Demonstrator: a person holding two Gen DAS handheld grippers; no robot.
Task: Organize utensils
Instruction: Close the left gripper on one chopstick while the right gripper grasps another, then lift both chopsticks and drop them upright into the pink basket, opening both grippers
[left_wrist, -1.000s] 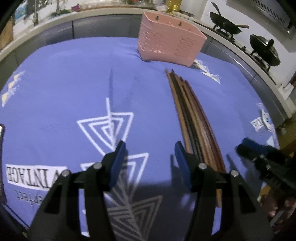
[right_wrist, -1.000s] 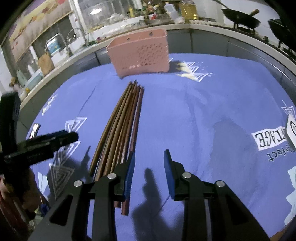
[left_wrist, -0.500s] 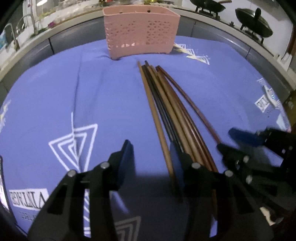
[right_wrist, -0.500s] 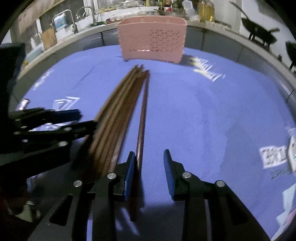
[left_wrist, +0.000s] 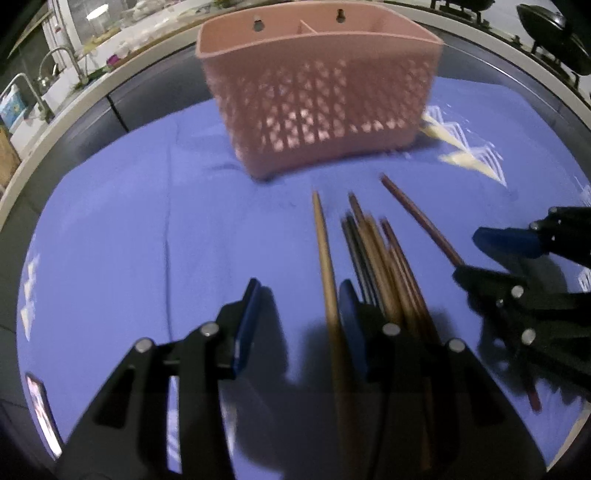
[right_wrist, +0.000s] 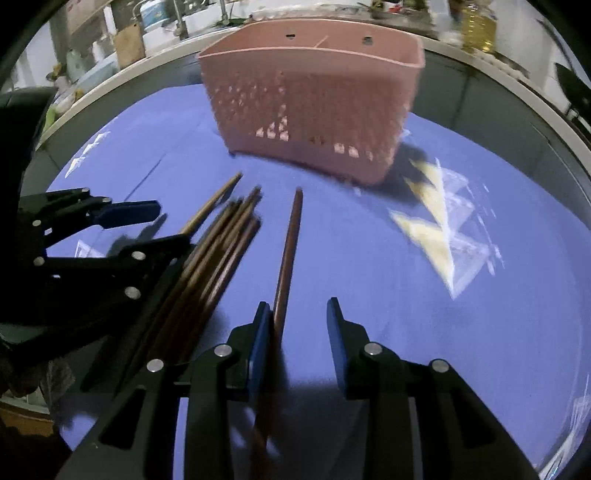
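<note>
Left gripper (left_wrist: 299, 325) jaws were just closing, still apart w/ one light chopstick (left_wrist: 325, 258) between them. Right gripper (right_wrist: 299, 332) is open beside a dark stick (right_wrist: 288, 251). Pink caddy (left_wrist: 321, 92) looks empty (interior only partly visible), so nothing's sorted yet imo.

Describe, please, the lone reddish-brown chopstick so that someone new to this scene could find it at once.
Start at the pink basket on the blue cloth; a bundle of chopsticks lies in front of it. The reddish-brown chopstick lies to their right, running back between the right gripper's open jaws. It alone lies apart from the rest.
</note>
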